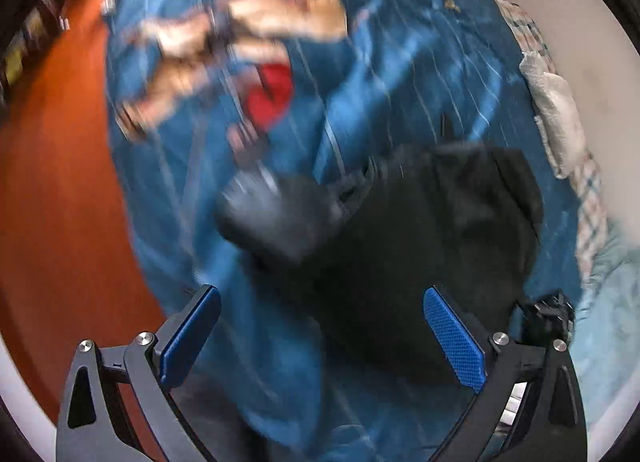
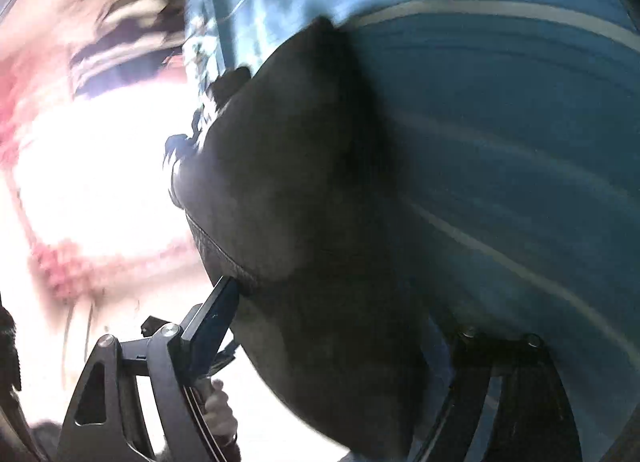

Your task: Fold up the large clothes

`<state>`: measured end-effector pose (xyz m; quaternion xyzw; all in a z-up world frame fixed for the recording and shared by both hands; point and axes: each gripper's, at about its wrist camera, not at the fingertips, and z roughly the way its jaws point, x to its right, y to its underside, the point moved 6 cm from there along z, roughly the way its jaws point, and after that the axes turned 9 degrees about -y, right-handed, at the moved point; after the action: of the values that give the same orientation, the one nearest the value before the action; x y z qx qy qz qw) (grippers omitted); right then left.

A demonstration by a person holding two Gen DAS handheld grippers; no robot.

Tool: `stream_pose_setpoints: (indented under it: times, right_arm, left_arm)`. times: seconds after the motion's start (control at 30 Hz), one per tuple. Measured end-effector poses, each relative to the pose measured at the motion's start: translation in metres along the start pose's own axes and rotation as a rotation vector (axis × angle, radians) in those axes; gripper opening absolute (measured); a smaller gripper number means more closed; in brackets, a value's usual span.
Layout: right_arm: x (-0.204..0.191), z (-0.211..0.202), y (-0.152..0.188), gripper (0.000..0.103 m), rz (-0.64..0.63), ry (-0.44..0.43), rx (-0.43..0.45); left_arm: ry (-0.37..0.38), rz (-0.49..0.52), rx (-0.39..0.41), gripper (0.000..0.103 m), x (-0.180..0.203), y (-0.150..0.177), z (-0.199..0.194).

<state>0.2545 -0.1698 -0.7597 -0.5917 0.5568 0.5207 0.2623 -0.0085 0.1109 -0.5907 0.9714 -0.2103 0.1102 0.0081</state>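
A black garment [image 1: 432, 246] lies bunched on a blue striped bedsheet [image 1: 400, 73]. My left gripper [image 1: 320, 338] is open and empty above the garment's near edge, its blue pads [image 1: 456, 342] wide apart. In the right wrist view the black garment [image 2: 312, 197] hangs over and between the fingers of my right gripper [image 2: 340, 322]. It covers the right finger. Only the left finger [image 2: 216, 322] shows, pressed against the cloth. The view is blurred by motion.
A tan and red patterned cloth [image 1: 240, 33] lies at the far side of the bed. A white towel [image 1: 556, 117] and a plaid cloth [image 1: 592, 197] lie along the right edge. The orange floor [image 1: 56, 181] is at left.
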Motion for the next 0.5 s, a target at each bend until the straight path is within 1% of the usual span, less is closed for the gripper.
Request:
stream_pose_setpoints:
  times: [0.1,0.17,0.2,0.23,0.3,0.33,0.37,0.4,0.5]
  right_arm:
    - [-0.009,0.018,-0.008,0.086,-0.031,-0.015,-0.033]
    - [-0.019,0.021,-0.010,0.086,-0.033,-0.066,-0.035]
    - [-0.031,0.020,-0.010,0.086,-0.030,-0.142,-0.033]
    - [-0.038,0.017,-0.008,0.086,-0.030,-0.193,-0.035]
    - [-0.059,0.013,0.001,0.084,-0.057,-0.333,-0.060]
    - [-0.062,0.014,0.004,0.083,-0.057,-0.389,-0.077]
    - [-0.061,0.017,0.005,0.083,-0.057,-0.402,-0.089]
    - [-0.054,0.023,0.001,0.083,-0.058,-0.363,-0.091]
    - [-0.018,0.053,-0.013,0.085,-0.018,-0.143,-0.085]
  left_arm:
    - [0.053,-0.026,0.007,0.103,0.013,-0.002,0.011]
    - [0.050,-0.028,0.026,0.103,0.019,-0.010,0.017]
    - [0.044,-0.028,0.036,0.103,0.020,-0.014,0.020]
    - [0.037,-0.032,0.041,0.103,0.019,-0.017,0.023]
    - [0.044,-0.048,0.040,0.103,0.016,-0.020,0.026]
    - [0.051,-0.057,0.042,0.103,0.014,-0.022,0.026]
    - [0.055,-0.061,0.041,0.103,0.012,-0.023,0.026]
    - [0.056,-0.063,0.038,0.103,0.009,-0.023,0.027]
    - [0.055,-0.066,0.025,0.103,0.007,-0.023,0.029]
